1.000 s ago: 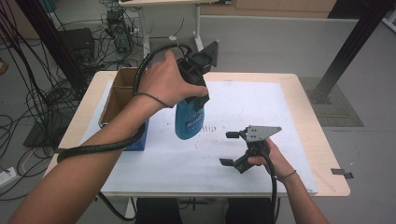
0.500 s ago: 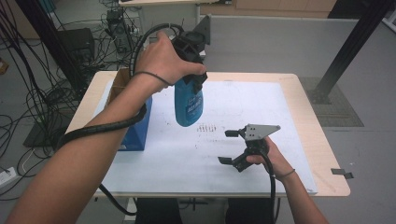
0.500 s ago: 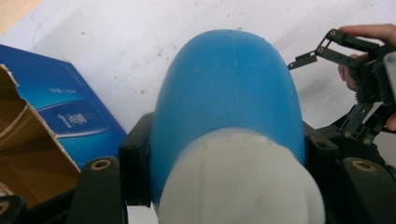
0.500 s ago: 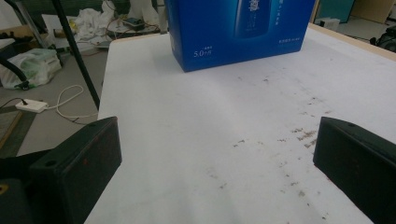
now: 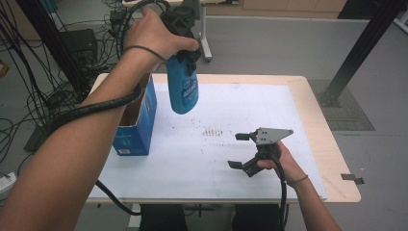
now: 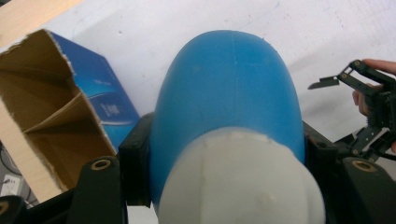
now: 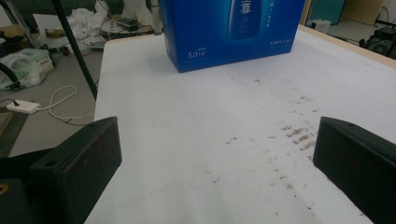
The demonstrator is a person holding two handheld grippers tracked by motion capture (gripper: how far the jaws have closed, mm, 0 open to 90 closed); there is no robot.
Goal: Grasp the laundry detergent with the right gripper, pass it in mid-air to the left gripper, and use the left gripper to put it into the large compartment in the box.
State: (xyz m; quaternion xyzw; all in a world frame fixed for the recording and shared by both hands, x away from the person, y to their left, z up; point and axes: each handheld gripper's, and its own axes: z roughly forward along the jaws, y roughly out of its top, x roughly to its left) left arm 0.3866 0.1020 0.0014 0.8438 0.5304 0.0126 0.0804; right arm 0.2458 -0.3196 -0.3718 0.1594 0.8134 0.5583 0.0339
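Note:
My left gripper (image 5: 185,50) is shut on a blue bottle (image 5: 183,89) with a white cap (image 6: 240,182), holding it by its top so it hangs bottom down, well above the table and just right of the open blue box (image 5: 137,118). In the left gripper view the bottle (image 6: 226,93) fills the space between the jaws, with the box's brown divided inside (image 6: 51,121) below at left. My right gripper (image 5: 238,150) rests low over the white sheet (image 5: 192,159) at the front right, open, nothing between its fingers (image 7: 77,163). It faces the box's printed side (image 7: 229,28).
The white sheet covers most of a wooden table (image 5: 332,144), with dark specks (image 5: 214,132) near its middle. Cables (image 5: 43,86) and a black stand (image 5: 77,43) crowd the floor at left. A dark post (image 5: 358,48) rises at the back right.
My left hand has lifted the blue bottle higher above the table, toward the box's upper end. The right gripper has stayed where it was.

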